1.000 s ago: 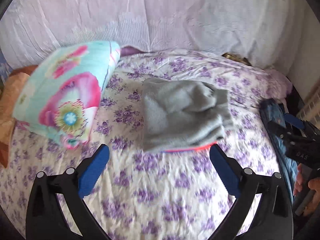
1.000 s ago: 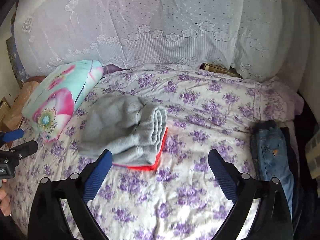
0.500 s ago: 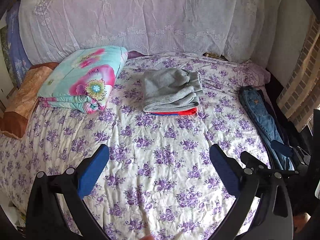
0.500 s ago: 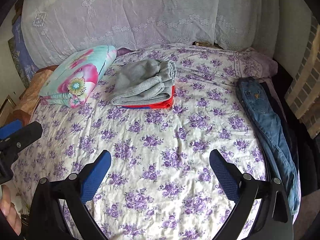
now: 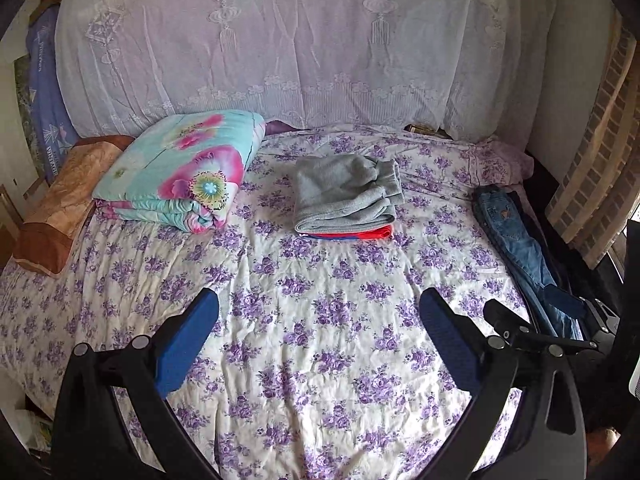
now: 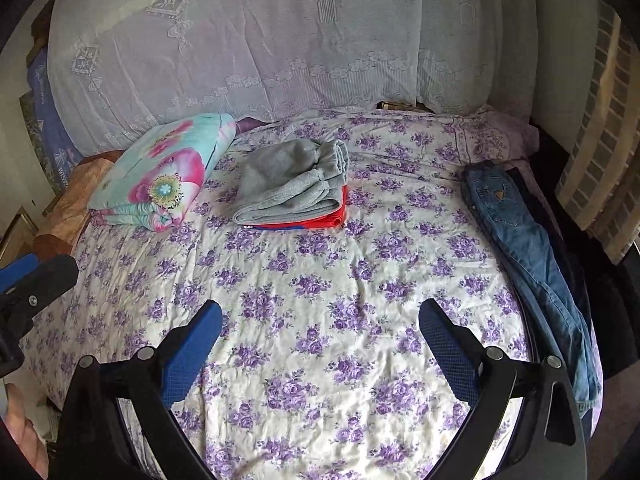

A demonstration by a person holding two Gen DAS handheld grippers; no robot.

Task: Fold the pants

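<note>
With both the left gripper (image 5: 320, 320) and right gripper (image 6: 320, 320) spread wide and empty, approach the unfolded jeans (image 6: 520, 232) — lying along the bed's (image 6: 320, 280) right edge — and pinch the waistband corners squarely.

The grey pants (image 5: 346, 196) are lying folded into a thick, soft rectangle toward the far middle of the bed, with the gathered waistband or cuffs bunching at the right end. They are resting on top of a folded red garment (image 5: 360, 234) whose edge is peeking out along the near side. The blue jeans (image 6: 520, 248) are lying unfolded at the bed's right edge, stretching lengthwise from far to near, back pocket facing up, the legs trailing over the near-right edge.
</note>
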